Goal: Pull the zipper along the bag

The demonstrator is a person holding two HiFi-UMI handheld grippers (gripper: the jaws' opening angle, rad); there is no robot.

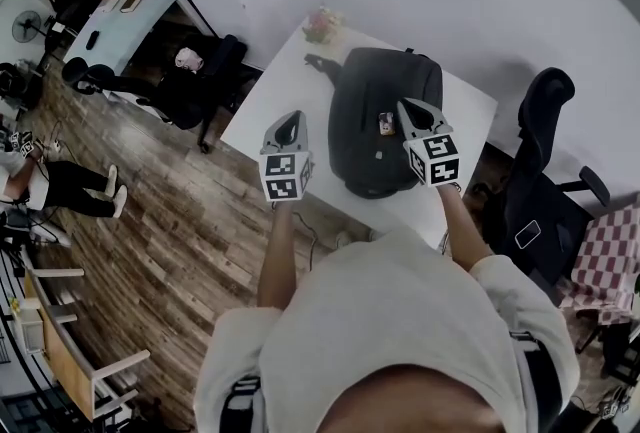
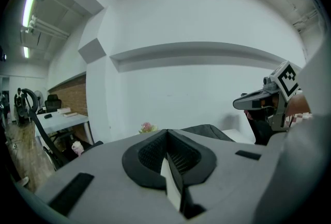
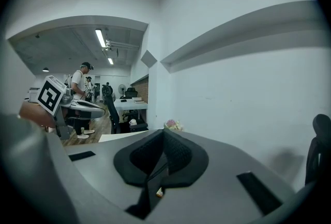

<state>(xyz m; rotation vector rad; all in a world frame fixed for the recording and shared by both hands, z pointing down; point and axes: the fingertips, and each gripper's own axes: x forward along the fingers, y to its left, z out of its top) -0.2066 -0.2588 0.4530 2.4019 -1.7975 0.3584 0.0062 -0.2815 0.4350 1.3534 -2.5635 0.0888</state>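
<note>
Over the table's (image 1: 285,81) near edge, you hold both tools raised, not yet on the bag (image 1: 362,126).
Your left tool (image 1: 290,118) and right tool (image 1: 409,107) are pinched closed on nothing, likely just readying; the bag lies flat mid-table, within reach of both, with flowers (image 1: 322,23) at the far corner.

Black bag (image 1: 360,131), white table (image 1: 285,86), brown plank floor (image 1: 170,221), seemingly pink flowers (image 1: 322,24).

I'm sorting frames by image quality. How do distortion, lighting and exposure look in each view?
Head view: heavy fisheye bend, dim corners; the black bag on the white table is nearly featureless. Left gripper view: round black vignette, strip light blown out, wall ledge curved. Right gripper view: same vignette and curving, ceiling lights bright, wall evenly lit.
</note>
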